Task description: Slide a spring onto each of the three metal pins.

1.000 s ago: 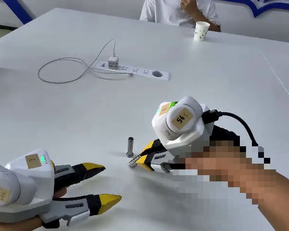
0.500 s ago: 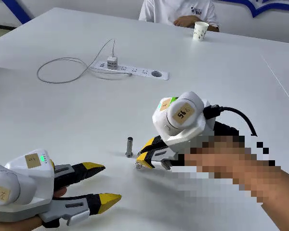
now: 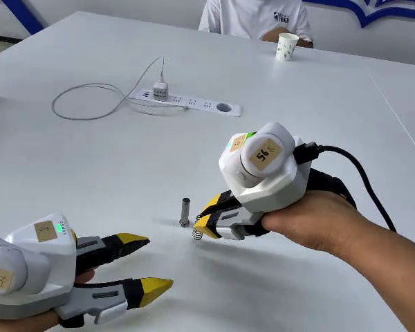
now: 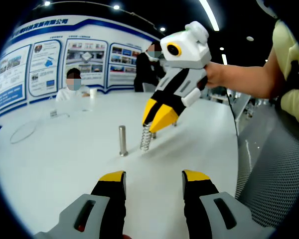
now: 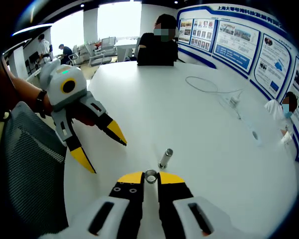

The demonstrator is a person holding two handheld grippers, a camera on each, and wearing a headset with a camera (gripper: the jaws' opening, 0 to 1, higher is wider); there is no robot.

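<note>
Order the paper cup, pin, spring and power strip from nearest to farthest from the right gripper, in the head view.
1. spring, held at the right gripper's tips.
2. pin, upright just left of them.
3. power strip, well behind.
4. paper cup, farthest back.

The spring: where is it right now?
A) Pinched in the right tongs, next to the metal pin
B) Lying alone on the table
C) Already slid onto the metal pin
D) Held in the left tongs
A: the spring is pinched at the tips of the right tongs, just beside the bare metal pin, while the left tongs are open and hold nothing.
</note>
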